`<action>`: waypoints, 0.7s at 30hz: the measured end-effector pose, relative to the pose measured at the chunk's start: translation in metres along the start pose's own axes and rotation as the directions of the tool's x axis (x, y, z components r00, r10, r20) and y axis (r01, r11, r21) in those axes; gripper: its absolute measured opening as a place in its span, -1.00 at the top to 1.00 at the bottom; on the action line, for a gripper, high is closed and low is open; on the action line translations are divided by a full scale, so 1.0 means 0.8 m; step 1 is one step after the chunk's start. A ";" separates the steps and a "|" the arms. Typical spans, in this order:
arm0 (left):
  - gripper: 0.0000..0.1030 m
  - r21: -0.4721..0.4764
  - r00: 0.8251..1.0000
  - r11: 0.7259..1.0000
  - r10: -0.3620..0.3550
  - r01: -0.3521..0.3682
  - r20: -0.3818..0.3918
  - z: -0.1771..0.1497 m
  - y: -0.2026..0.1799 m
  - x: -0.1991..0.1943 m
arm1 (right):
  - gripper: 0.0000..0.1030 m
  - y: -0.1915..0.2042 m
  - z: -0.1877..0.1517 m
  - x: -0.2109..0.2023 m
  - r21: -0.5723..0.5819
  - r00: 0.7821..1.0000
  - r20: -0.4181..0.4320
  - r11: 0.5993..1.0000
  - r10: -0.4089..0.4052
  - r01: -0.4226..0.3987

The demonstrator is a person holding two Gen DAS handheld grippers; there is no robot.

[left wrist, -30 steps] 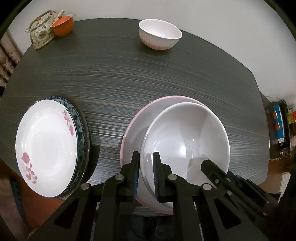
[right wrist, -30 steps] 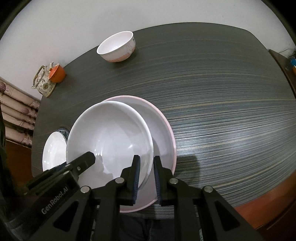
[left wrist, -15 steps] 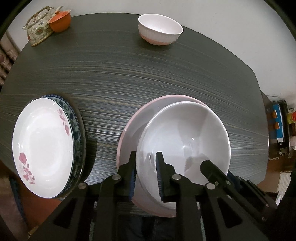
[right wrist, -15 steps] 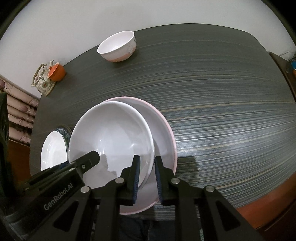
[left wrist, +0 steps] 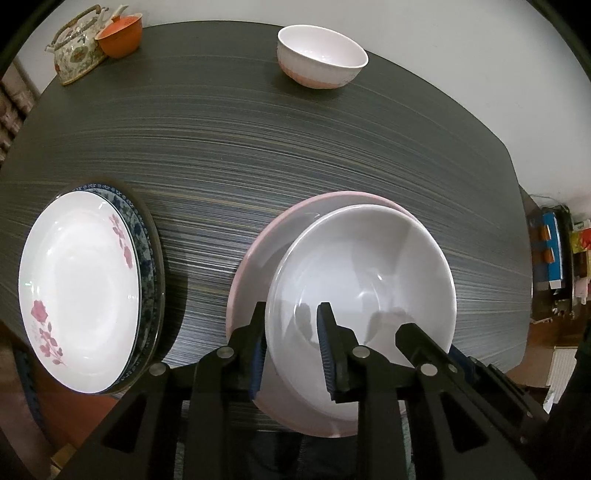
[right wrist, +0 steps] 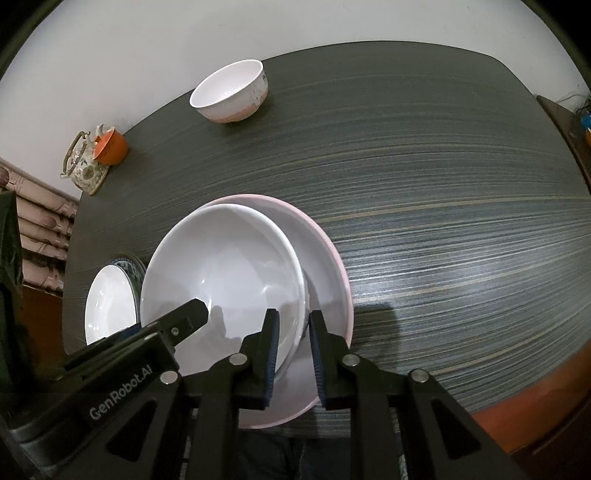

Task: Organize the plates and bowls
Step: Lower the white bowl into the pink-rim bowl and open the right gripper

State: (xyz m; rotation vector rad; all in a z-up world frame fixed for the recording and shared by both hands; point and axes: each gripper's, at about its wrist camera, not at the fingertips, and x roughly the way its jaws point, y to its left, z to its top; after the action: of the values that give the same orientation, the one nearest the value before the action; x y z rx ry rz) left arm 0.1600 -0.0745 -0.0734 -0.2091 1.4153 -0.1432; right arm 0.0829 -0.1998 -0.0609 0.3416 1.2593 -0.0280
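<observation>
Left claw (left wrist: 291, 317): straddles the near left rim of the white bowl (left wrist: 369, 266). Its jaws have just been opening, and there is a clear gap between the pads and the rim, so it no longer clamps the bowl.
Right claw (right wrist: 293, 325): straddles the near right rim of the same bowl (right wrist: 221, 273). The jaws stand narrow, close on either side of the rim; whether the pads still press on it I cannot tell.
White bowl: directly ahead of both claws, sitting upright in the pink plate (left wrist: 258, 258), off-centre in it.
Pink plate: under the bowl, on the dark table (left wrist: 258, 147).
Flowered plate (left wrist: 77, 295): left of the left claw, on top of a blue-patterned plate (left wrist: 146, 251).
Small bowl (left wrist: 321, 55): far ahead, at the table's back edge, well apart.
Teapot (left wrist: 75, 55): far ahead left, touching an orange cup (left wrist: 122, 35).
</observation>
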 end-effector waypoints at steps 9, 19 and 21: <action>0.49 0.015 0.999 1.000 0.005 -0.006 0.033 0.005 -0.002 -0.005 | 0.52 0.003 0.008 -0.004 -0.004 1.000 -0.002 1.000 -0.013 0.013; 0.34 0.047 0.996 0.999 0.011 -0.015 0.084 0.003 -0.009 -0.016 | 0.51 -0.001 0.006 -0.008 0.001 1.000 0.023 1.000 -0.009 0.008; 0.32 0.055 0.995 0.998 0.010 -0.015 0.097 0.001 -0.009 -0.021 | 0.47 -0.003 0.006 -0.011 0.003 0.999 0.042 1.000 -0.013 0.013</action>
State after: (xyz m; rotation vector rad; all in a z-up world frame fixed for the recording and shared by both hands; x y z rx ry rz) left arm 0.1583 -0.0780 -0.0557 -0.1586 1.3147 -0.1600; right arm 0.0844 -0.2046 -0.0519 0.3335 1.2197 -0.0475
